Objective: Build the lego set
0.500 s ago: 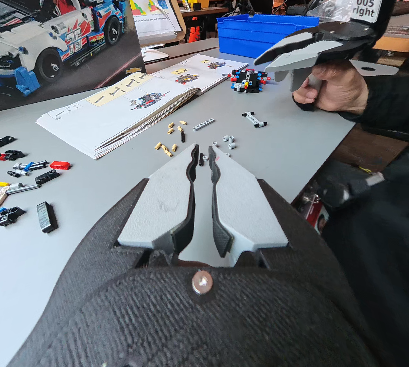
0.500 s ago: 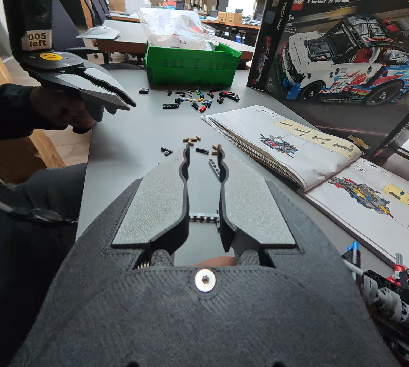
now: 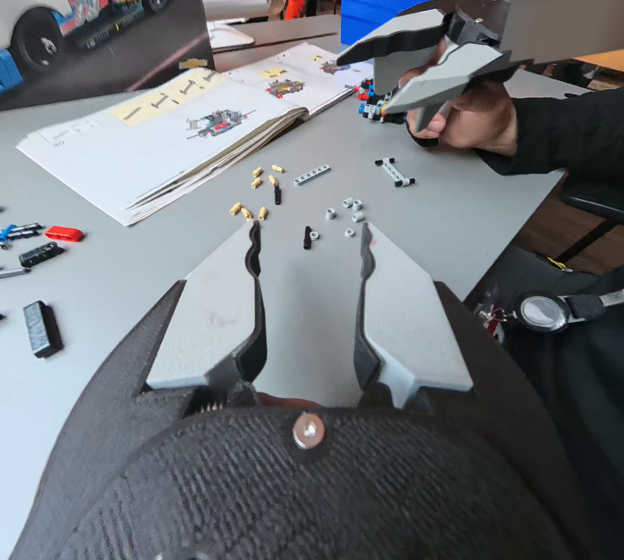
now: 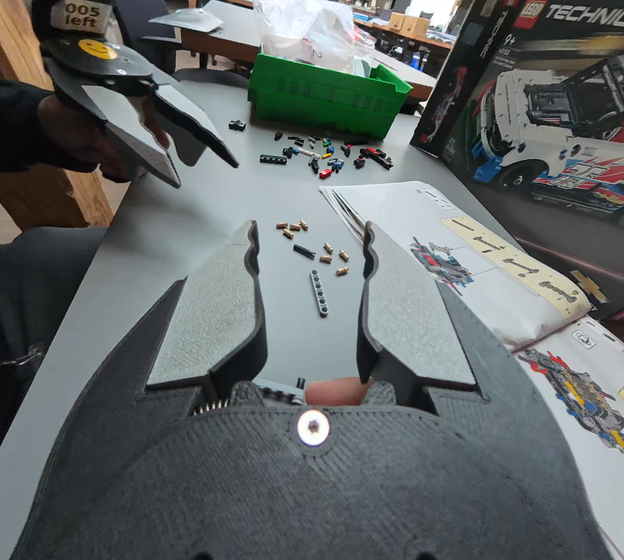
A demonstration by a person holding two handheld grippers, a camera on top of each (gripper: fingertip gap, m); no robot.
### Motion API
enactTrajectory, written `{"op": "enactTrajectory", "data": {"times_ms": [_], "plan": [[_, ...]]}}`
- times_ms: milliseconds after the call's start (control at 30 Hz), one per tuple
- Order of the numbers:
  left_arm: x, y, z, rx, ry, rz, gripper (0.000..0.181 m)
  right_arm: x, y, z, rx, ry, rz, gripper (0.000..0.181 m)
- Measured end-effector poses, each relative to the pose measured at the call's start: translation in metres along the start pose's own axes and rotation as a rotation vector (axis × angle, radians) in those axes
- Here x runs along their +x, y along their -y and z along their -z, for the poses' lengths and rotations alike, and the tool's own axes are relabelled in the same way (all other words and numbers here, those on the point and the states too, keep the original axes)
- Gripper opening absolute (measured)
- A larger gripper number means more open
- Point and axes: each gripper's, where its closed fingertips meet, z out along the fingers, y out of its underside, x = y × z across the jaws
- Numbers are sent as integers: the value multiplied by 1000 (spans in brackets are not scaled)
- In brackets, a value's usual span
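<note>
Printed set box, bearing a race-car picture and brand lettering, stands behind the open instruction booklet. Left gripper and right gripper both gape wide, empty, above loose tan pins, a grey beam and what seem grey bushes. Partly built chassis sits beyond.

Even, soft daylight, no hard shadows on the grey table. Bright window blows out in the right wrist view's background. Set box motion-blurred in the left view; loose black bricks at the left edge smeared. Fisheye bends edges in both. Far room is soft.
</note>
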Motion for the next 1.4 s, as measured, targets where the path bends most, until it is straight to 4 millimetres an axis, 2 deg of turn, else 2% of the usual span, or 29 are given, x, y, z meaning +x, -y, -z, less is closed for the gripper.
{"op": "enactTrajectory", "data": {"times_ms": [100,367,600,633,667,700,733,833,933,1033,1200,1400], "plan": [[2,-4,-3,-25,-31,15,54,-9,0,6,15,4,63,46],[8,-6,-5,-45,-70,-5,20,-8,-5,3,-18,3,12,43],[16,-1,-1,-21,-149,12,1,-4,-6,4,-13,3,-21,40],[16,0,-1,-18,-161,24,1,-4,-6,4,-10,6,-21,36],[15,3,0,-5,-160,34,1,-7,-5,5,-10,26,-20,22],[13,7,1,14,-150,39,0,-13,-4,7,-5,68,-17,0],[9,13,2,41,-134,37,0,-17,0,8,11,101,-20,0],[-1,32,5,132,-77,6,0,-10,4,11,30,53,-20,0],[-11,24,-4,78,-32,13,5,-5,2,11,31,37,-37,2],[-7,18,-9,27,-67,25,19,-1,0,11,23,29,-76,14],[-5,12,-14,-22,-89,26,24,4,1,14,31,18,-74,29],[0,9,-21,-61,-133,33,23,2,0,14,34,19,-55,25]]}}
